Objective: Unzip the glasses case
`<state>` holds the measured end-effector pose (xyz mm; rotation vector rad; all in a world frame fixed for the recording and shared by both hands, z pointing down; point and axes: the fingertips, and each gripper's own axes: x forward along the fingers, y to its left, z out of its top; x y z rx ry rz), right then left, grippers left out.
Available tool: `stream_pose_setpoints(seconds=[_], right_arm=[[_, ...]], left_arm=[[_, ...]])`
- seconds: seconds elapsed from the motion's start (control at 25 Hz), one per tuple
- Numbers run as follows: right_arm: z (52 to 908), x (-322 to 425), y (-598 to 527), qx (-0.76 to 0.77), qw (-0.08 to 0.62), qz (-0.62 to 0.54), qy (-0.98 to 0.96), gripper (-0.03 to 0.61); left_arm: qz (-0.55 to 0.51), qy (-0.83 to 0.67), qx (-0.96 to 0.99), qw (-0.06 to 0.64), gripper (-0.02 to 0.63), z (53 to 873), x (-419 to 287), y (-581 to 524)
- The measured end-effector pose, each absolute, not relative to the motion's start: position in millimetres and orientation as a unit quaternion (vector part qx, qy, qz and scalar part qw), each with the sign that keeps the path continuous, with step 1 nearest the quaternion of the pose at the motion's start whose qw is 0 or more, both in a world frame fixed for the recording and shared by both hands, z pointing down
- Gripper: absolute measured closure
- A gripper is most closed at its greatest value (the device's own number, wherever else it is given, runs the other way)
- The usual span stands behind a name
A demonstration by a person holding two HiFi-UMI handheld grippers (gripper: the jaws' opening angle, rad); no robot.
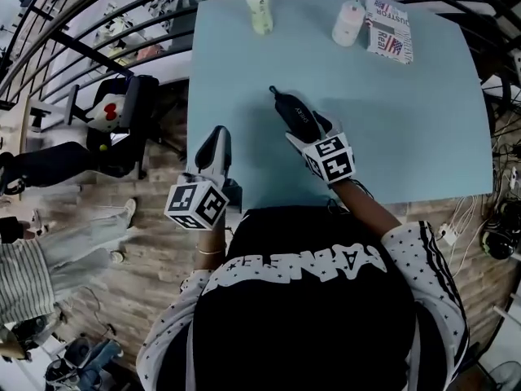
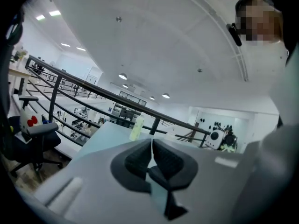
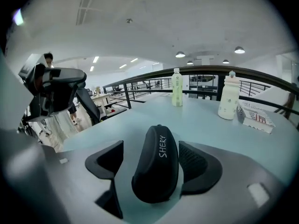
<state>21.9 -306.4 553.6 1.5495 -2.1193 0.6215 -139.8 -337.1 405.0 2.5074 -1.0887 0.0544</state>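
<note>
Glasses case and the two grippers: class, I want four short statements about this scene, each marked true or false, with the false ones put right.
1. The black glasses case is between the fingers of the right gripper, which are spread wide. True.
2. The fingers of the left gripper are spread wide. False: they are together, with nothing between them.
3. A greenish bottle and a white bottle stand at the far side of the table. True.
4. The black glasses case lies unzipped and gaping. False: it looks closed.
</note>
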Motion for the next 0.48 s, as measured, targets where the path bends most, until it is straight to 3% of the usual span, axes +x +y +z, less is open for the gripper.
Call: stream_pose_setpoints(seconds=[0.48], right_arm=[[604,13,-328,0.580,0.303,0.243,-0.716,0.189]], left_arm=[[0.022,-0.338,0.913,0.229,0.614,424,-146,-375]])
